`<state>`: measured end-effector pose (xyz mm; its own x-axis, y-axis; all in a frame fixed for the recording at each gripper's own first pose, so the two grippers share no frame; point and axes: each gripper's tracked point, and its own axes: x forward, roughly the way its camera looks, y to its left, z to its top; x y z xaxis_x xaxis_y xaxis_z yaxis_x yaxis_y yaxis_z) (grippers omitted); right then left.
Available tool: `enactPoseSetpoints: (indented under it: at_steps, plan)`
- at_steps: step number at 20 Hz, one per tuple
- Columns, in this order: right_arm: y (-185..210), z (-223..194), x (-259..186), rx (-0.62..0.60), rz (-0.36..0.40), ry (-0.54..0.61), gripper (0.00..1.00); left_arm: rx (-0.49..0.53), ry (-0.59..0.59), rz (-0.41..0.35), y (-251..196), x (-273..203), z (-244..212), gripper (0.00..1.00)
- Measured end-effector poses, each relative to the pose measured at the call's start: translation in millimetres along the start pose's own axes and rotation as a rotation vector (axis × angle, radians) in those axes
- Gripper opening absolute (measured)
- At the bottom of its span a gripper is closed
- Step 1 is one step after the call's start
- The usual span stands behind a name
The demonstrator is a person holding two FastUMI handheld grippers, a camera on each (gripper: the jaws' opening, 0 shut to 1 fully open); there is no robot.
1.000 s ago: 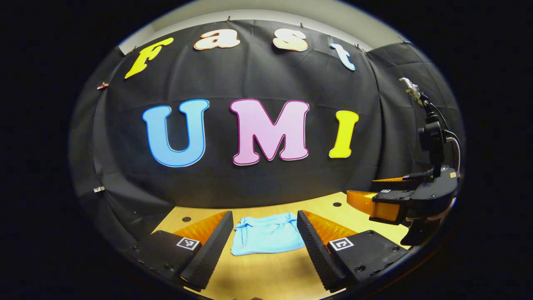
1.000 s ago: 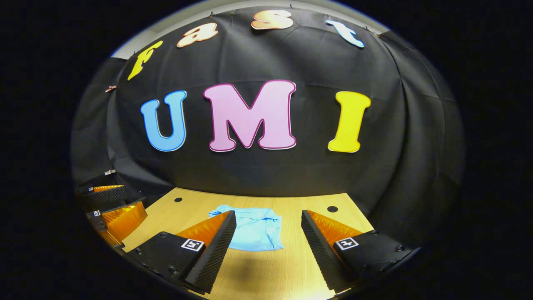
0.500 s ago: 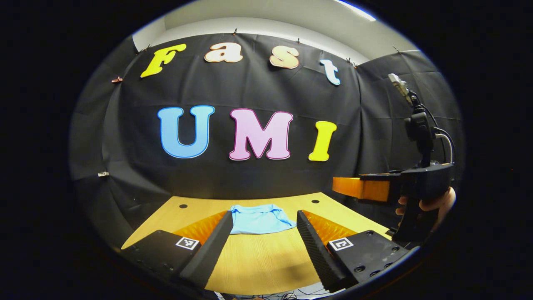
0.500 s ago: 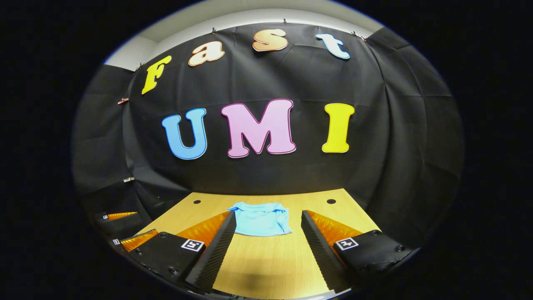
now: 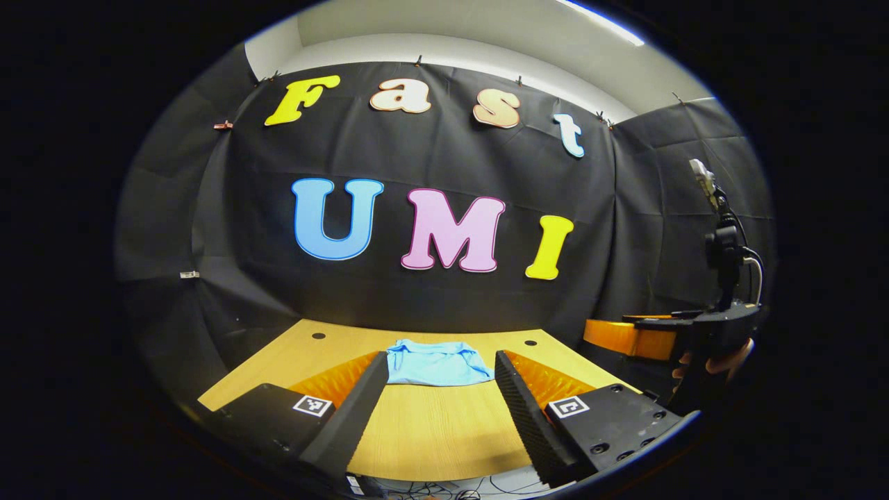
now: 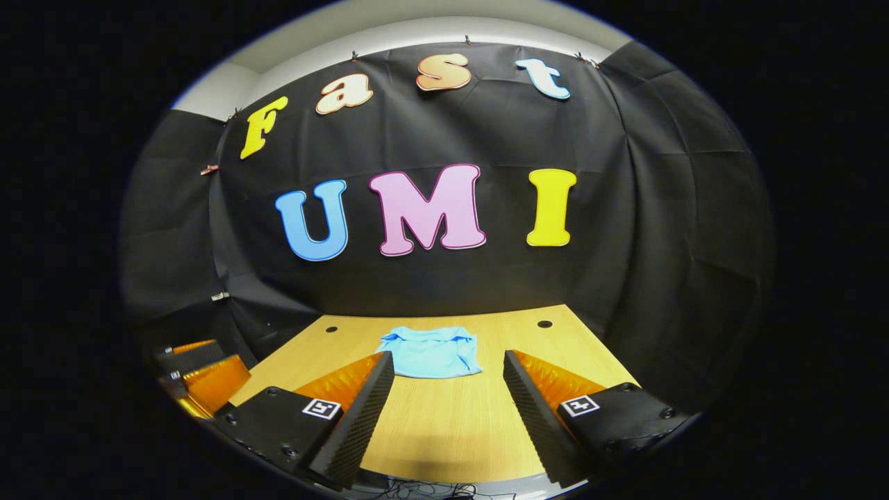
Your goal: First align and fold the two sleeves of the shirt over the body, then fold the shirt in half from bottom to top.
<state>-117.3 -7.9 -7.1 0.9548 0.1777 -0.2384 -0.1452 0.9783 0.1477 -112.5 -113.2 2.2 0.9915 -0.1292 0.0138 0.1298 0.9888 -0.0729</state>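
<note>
Shirt [image 5: 437,363] lies at the far middle of the desk [image 5: 430,430], near the wall cloth; pale blue, soft knit, already a compact squarish packet with sleeves tucked in and collar edge toward the wall; by its shape both folds look done; slight rumpling along the near hem, right corner [image 6: 474,368] sagging a little. Desk is light wood-grain, smooth, two small dark holes near the back edge. Left gripper [image 5: 437,417] held back from the shirt at the near desk edge, fingers spread wide, nothing between them; ridged pads [image 5: 517,410] face inward. Right gripper [image 6: 444,417] likewise drawn back and wide apart, empty; likely parked clear so the packet lies undisturbed. A hand [image 5: 726,361] holds the right gripper's handle off to the side.
</note>
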Motion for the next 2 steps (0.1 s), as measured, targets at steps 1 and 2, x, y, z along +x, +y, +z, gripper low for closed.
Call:
enactPoseSetpoints:
  at_steps: [1,2]
  plan:
    - [-1.5,-1.7,-2.1,0.001,-0.003,0.003,0.98,0.001,-0.002,0.008,3.0,1.6,-0.1,0.97]
    - [-4.6,-3.0,-3.8,0.002,-0.01,0.006,0.98,0.002,-0.005,0.016,5.6,2.0,1.1,0.97]
